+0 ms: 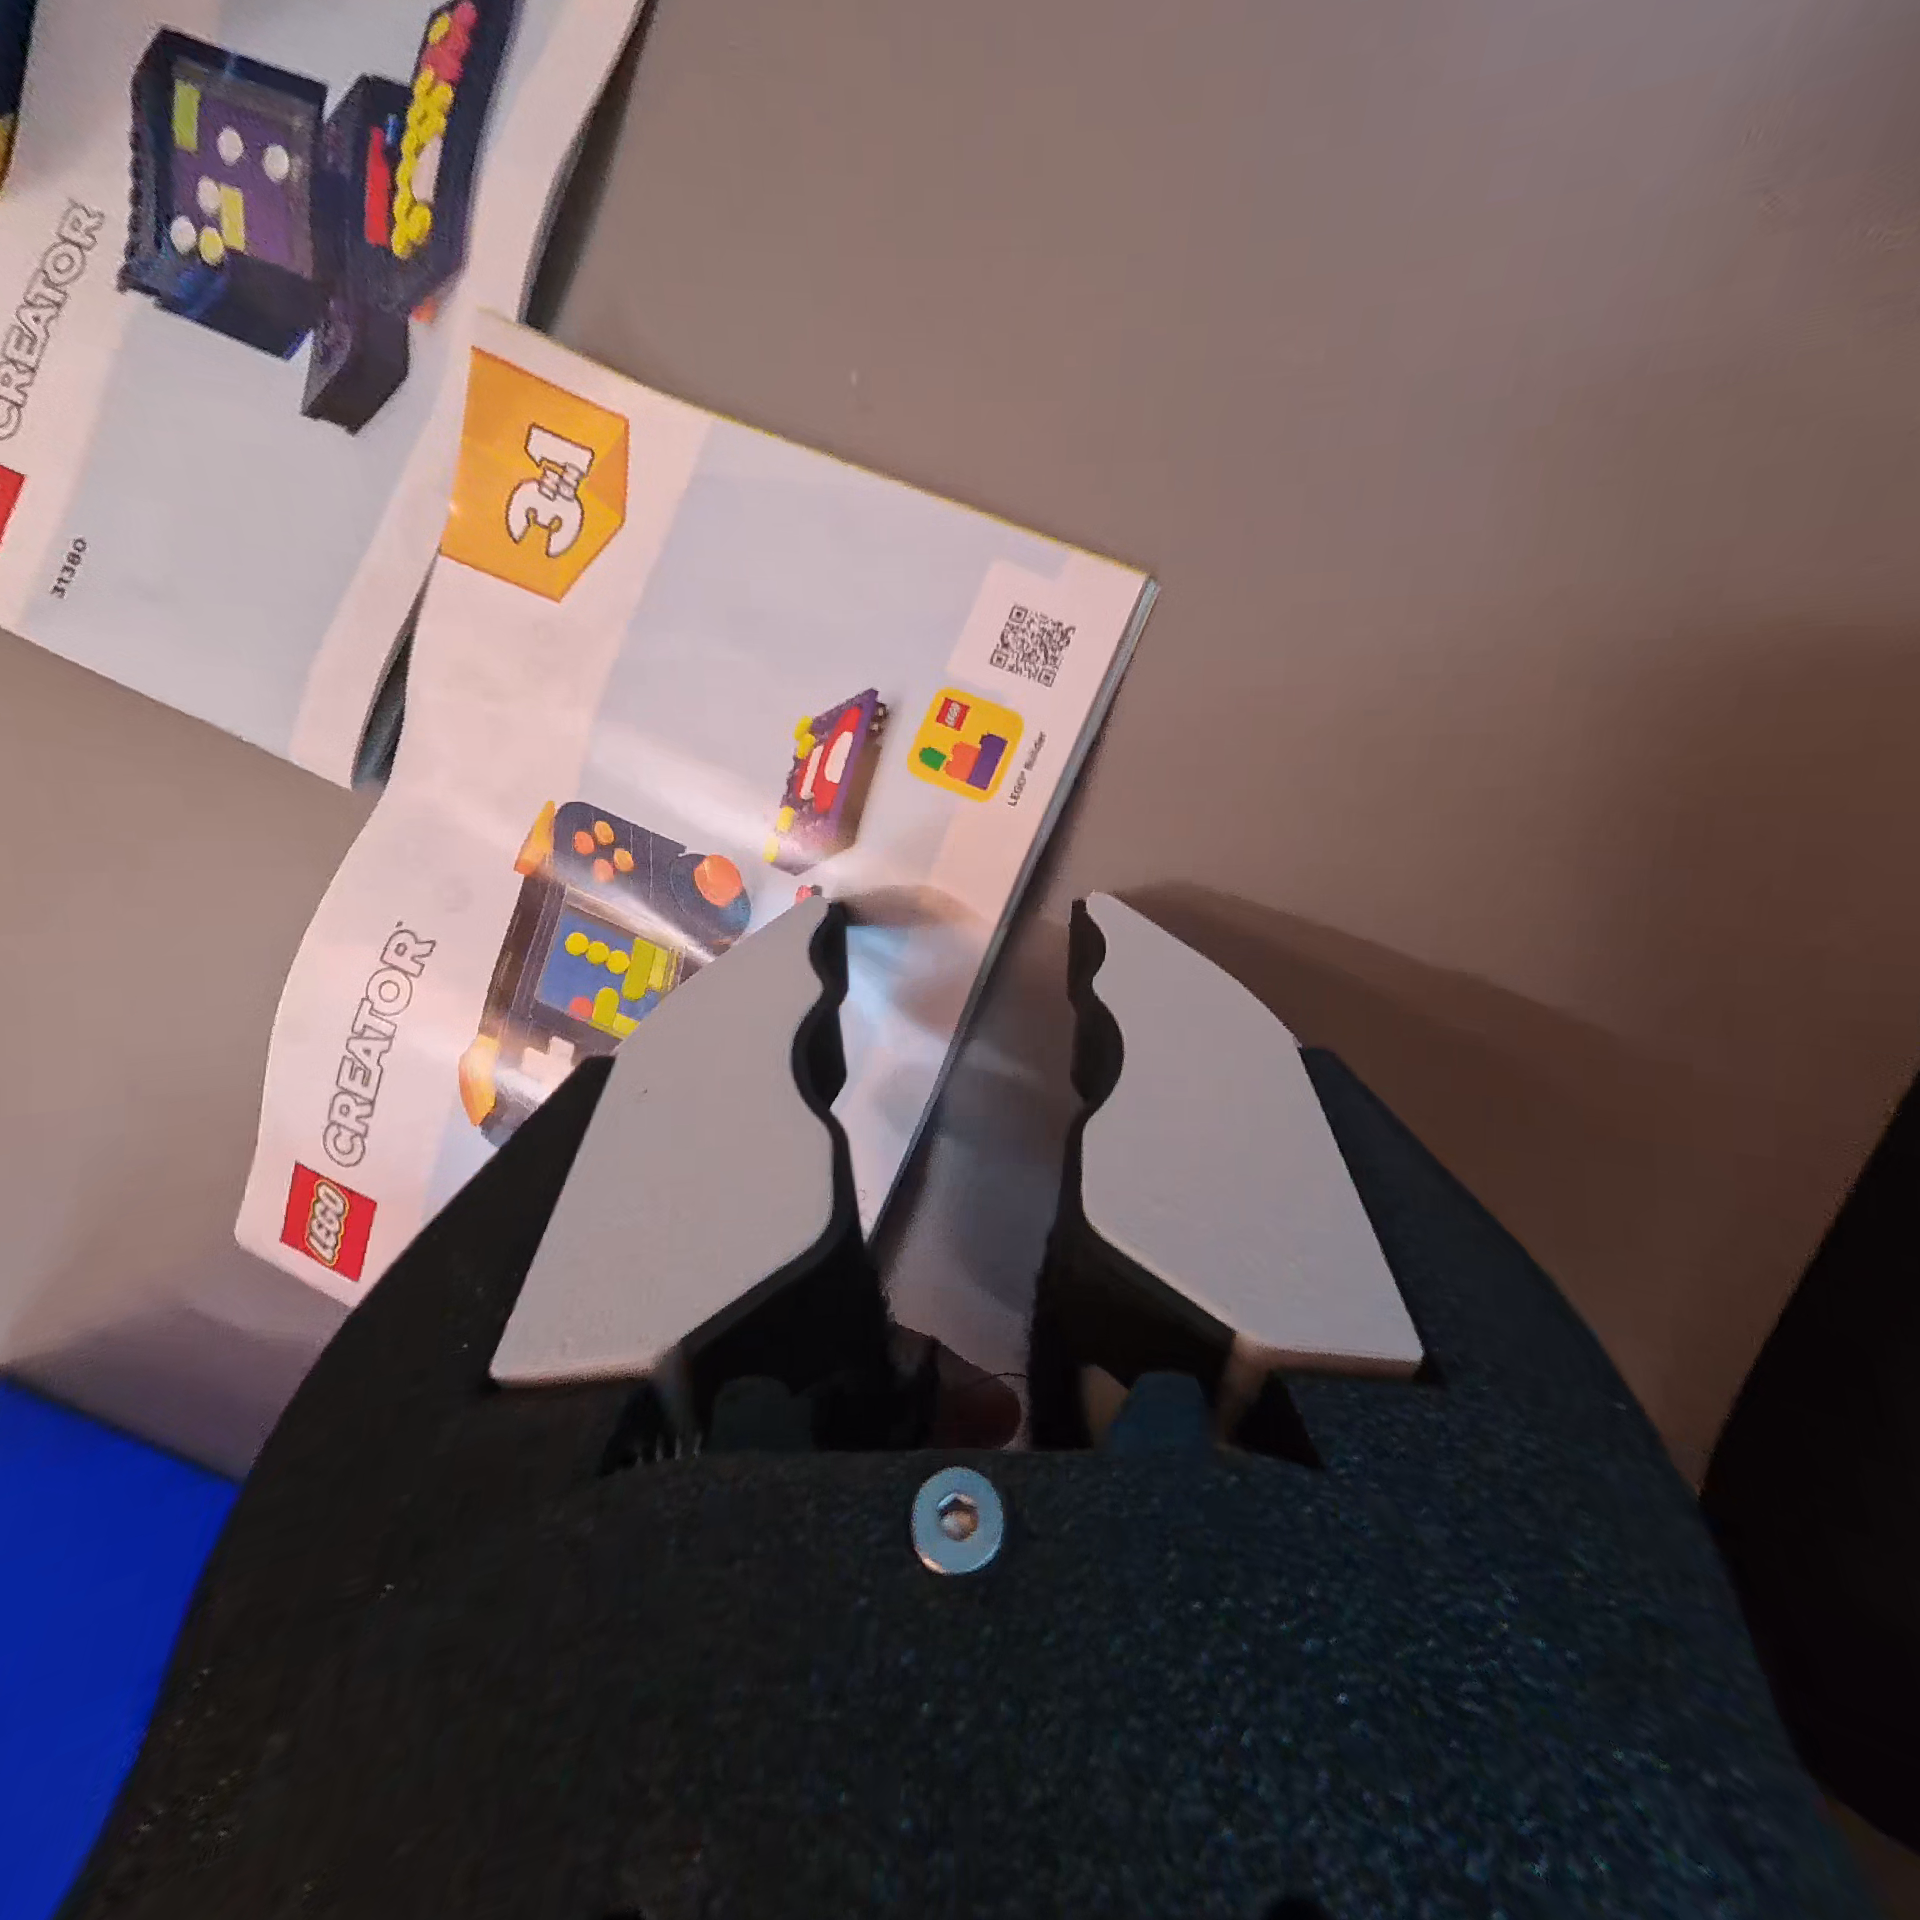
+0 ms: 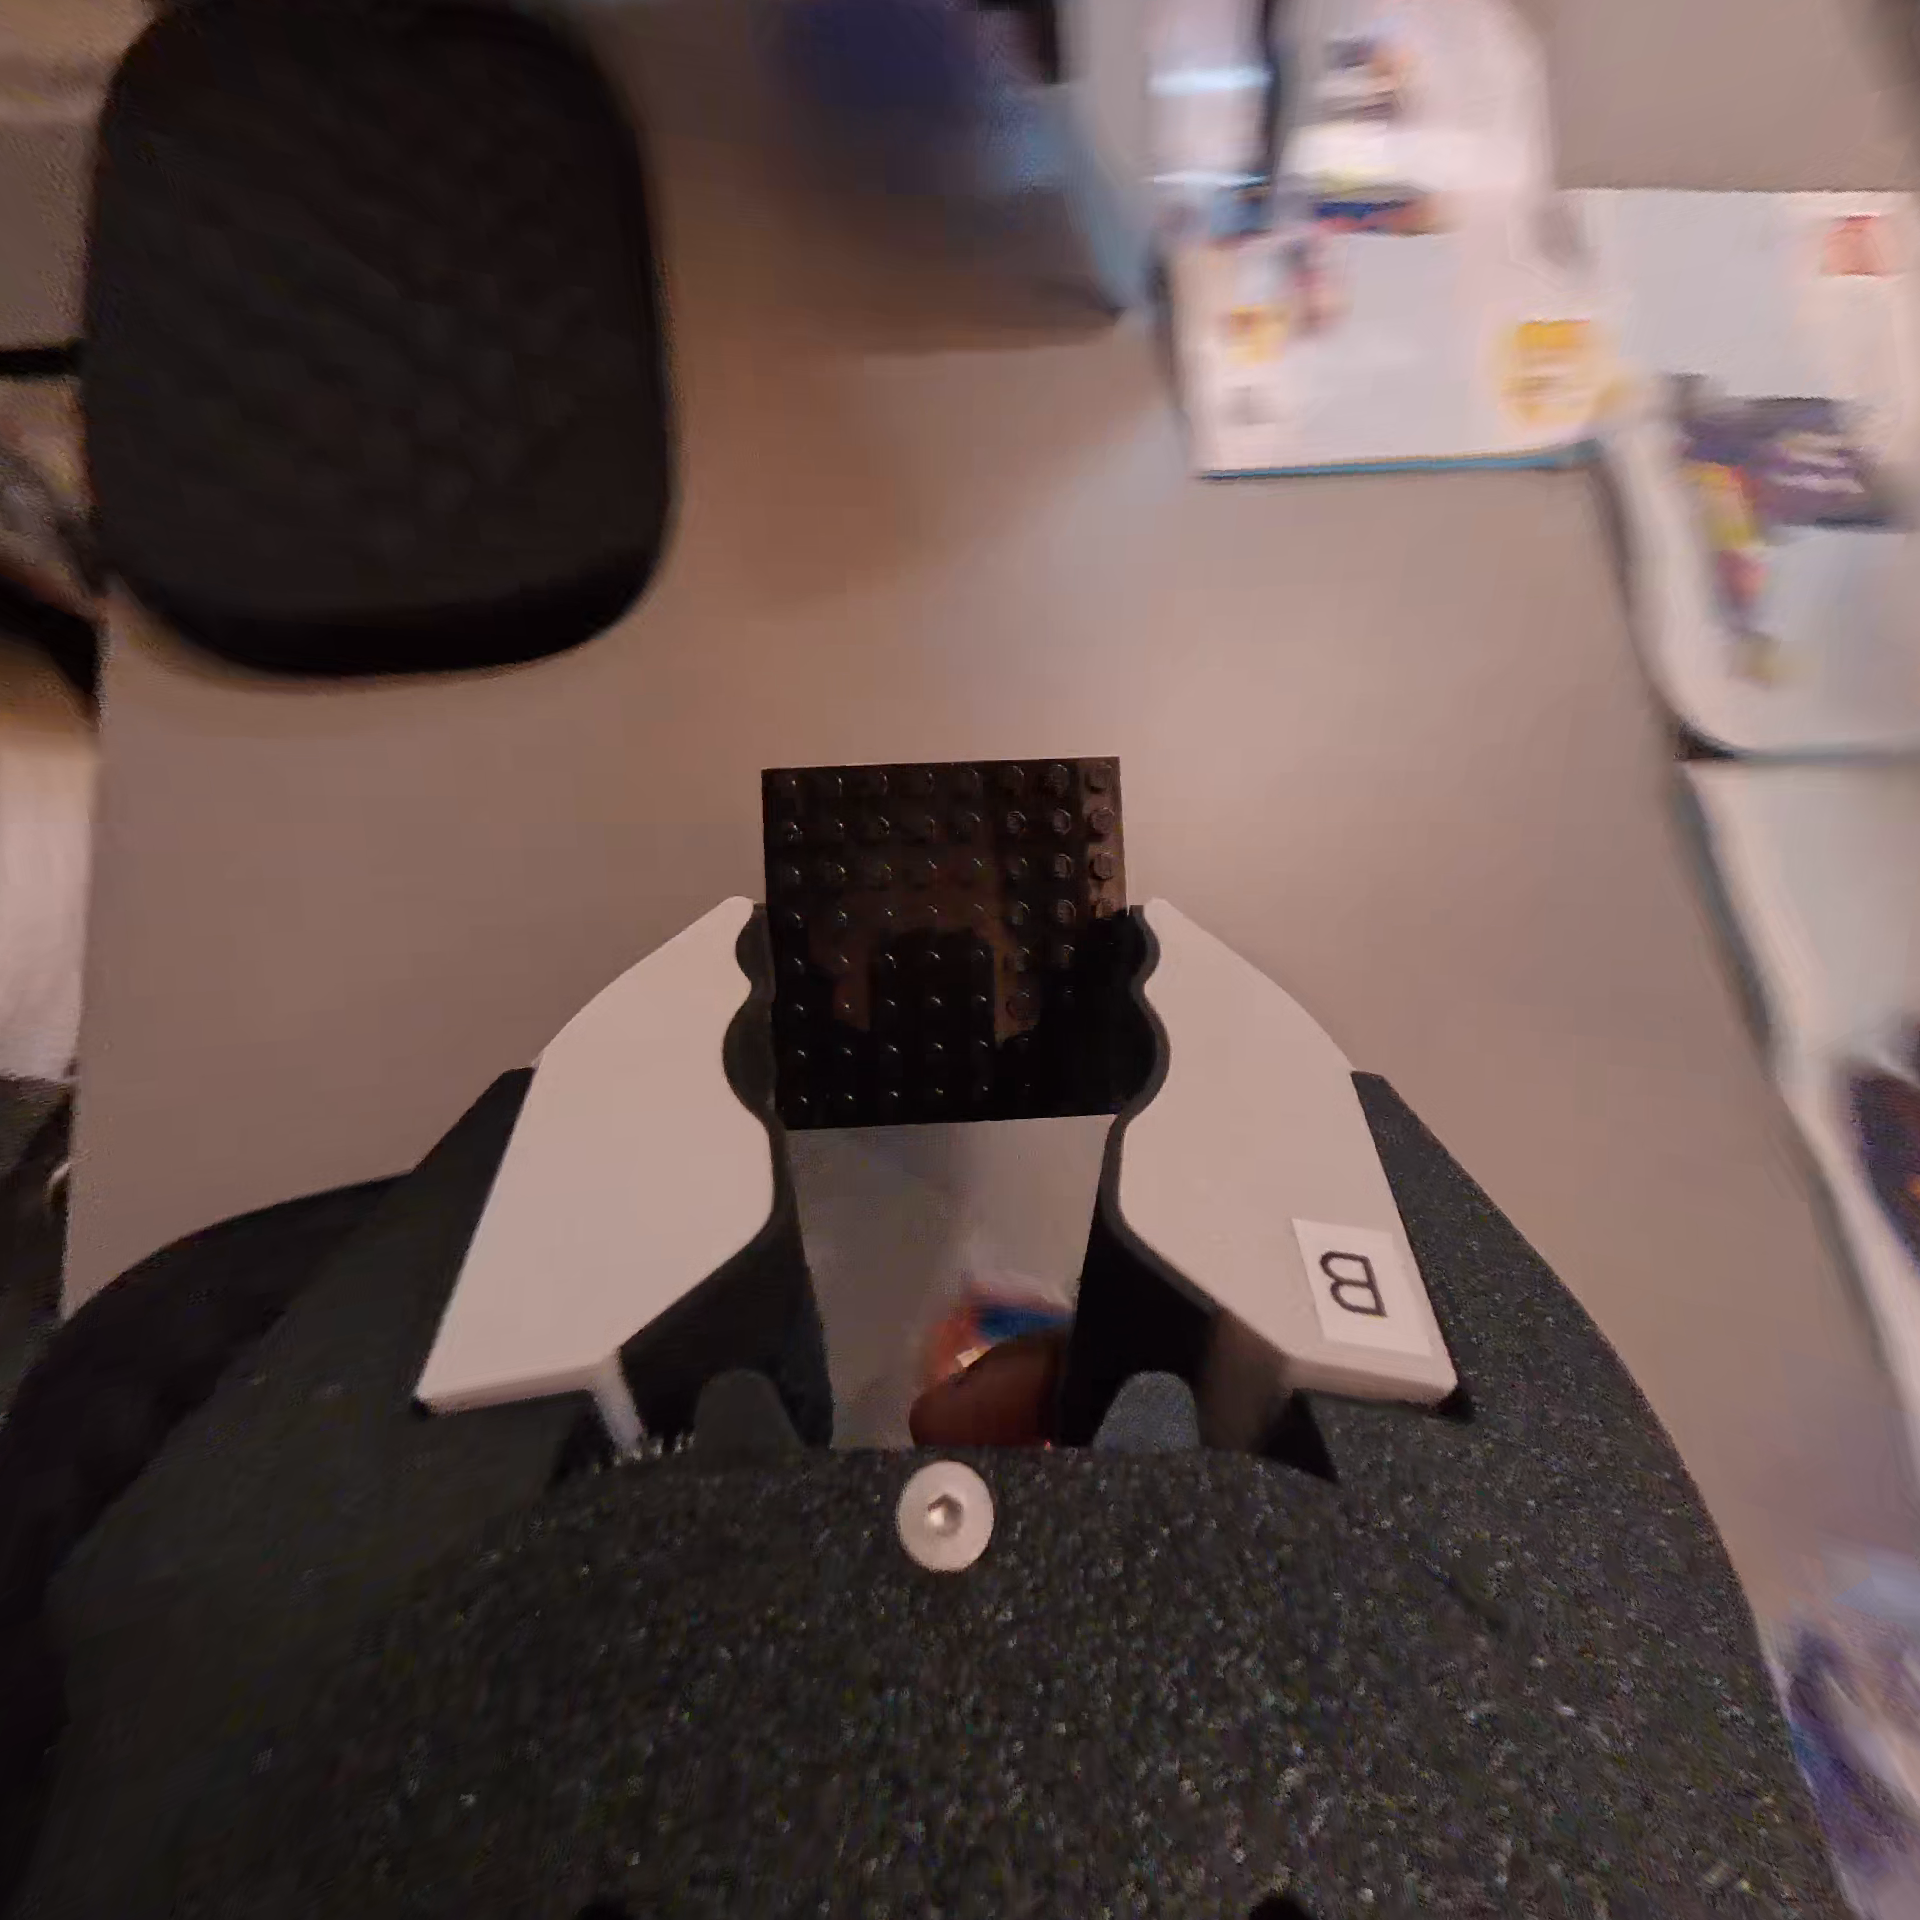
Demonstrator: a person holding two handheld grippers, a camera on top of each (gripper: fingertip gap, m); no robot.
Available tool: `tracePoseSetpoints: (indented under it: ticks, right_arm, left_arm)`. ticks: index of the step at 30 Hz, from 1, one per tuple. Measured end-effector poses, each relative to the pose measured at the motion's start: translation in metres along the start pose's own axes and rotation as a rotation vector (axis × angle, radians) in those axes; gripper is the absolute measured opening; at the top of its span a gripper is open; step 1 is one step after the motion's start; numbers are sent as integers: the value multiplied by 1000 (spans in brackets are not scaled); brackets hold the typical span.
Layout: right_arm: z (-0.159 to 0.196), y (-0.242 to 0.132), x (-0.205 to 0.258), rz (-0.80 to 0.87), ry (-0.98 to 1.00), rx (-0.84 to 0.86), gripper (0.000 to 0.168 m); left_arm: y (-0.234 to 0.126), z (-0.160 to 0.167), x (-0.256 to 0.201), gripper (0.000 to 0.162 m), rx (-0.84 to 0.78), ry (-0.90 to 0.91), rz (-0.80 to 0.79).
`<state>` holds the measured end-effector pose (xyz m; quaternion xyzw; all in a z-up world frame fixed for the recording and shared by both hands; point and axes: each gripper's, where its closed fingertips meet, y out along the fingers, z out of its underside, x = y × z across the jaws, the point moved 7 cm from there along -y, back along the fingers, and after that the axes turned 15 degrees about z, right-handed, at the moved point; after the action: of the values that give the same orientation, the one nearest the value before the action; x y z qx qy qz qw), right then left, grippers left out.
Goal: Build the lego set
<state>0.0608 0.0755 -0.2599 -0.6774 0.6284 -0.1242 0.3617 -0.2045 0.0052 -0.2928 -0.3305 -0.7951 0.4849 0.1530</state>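
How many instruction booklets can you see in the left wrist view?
2. One booklet lies on the table under the open left gripper. The other booklet is at the upper left, cut by the frame. More may be out of view.

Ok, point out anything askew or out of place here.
The instruction booklets lie skewed: the nearer booklet overlaps the farther booklet, and its cover ripples instead of lying flat. The black plate sits squarely in the right gripper.

Grey table [image 1: 1351,416] w/ two instr. booklets [image 1: 727,727] on it.
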Motion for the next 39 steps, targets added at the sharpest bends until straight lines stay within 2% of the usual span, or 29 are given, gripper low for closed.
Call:
tracePoseSetpoints:
  ticks: [3, 5, 7, 11, 16, 17, 18, 19, 20, 21, 22, 23, 24, 25, 26, 27, 29, 31, 34, 37, 39]
  right_arm:
    - [19, -44, -57, 230, 184, 29, 64]
    - [43, -69, -92, 380, 317, 66, 65]
    - [71, -87, -111, 461, 435, 116, 64]
    - [110, -104, -117, 544, 546, 216, 64]
    - [139, -100, -111, 553, 611, 318, 66]
    - [140, -102, -110, 571, 605, 321, 74]
    - [136, -102, -110, 589, 594, 305, 93]
    - [128, -103, -111, 615, 575, 263, 114]
    - [116, -106, -112, 644, 546, 186, 134]
    - [101, -109, -113, 681, 525, 87, 146]
    - [86, -113, -114, 721, 521, -16, 148]
    - [72, -116, -114, 742, 533, -98, 147]
    - [60, -118, -112, 734, 543, -146, 133]
    - [50, -118, -108, 704, 526, -175, 94]
    - [39, -117, -102, 658, 480, -203, 50]
    - [31, -113, -97, 621, 436, -226, 30]
    - [20, -102, -90, 577, 399, -227, 31]
    - [12, -85, -81, 482, 391, -213, 50]
    - [-2, -49, -63, 305, 373, -191, 51]
    - [-29, -3, -39, 104, 285, -154, 44]
    - [-50, 36, -31, 69, 223, -113, 30]
  left_arm:
    - [1, 1, 6, 31, -4, -34, -5]
    - [1, 0, 7, 30, -18, -54, 8]
    - [3, -1, 5, 24, -40, -45, 32]
    - [7, -5, 2, 15, -73, -26, 48]
    - [18, -19, -4, 13, -105, 20, 104]
    - [20, -23, -6, 11, -113, 26, 128]
    - [22, -26, -8, 11, -117, 25, 148]
    - [21, -29, -11, 19, -139, 19, 149]
    - [14, -36, -13, 41, -199, 7, 114]
    - [3, -44, -15, 68, -291, -1, 50]
    - [-13, -52, -18, 89, -412, -3, -28]
    - [-32, -58, -22, 100, -539, -3, -100]
    - [-51, -61, -29, 101, -634, -4, -156]
    - [-70, -59, -34, 96, -681, -28, -237]
    - [-87, -52, -38, 85, -676, -62, -343]
    - [-105, -42, -41, 74, -646, -105, -481]
    - [-135, -10, -46, 68, -542, -227, -752]
    - [-148, 28, -50, 76, -414, -390, -826]
    - [-134, 80, -56, 68, -396, -574, -673]
    - [-108, 108, -63, 52, -384, -627, -476]
    - [-100, 114, -61, 33, -397, -616, -527]
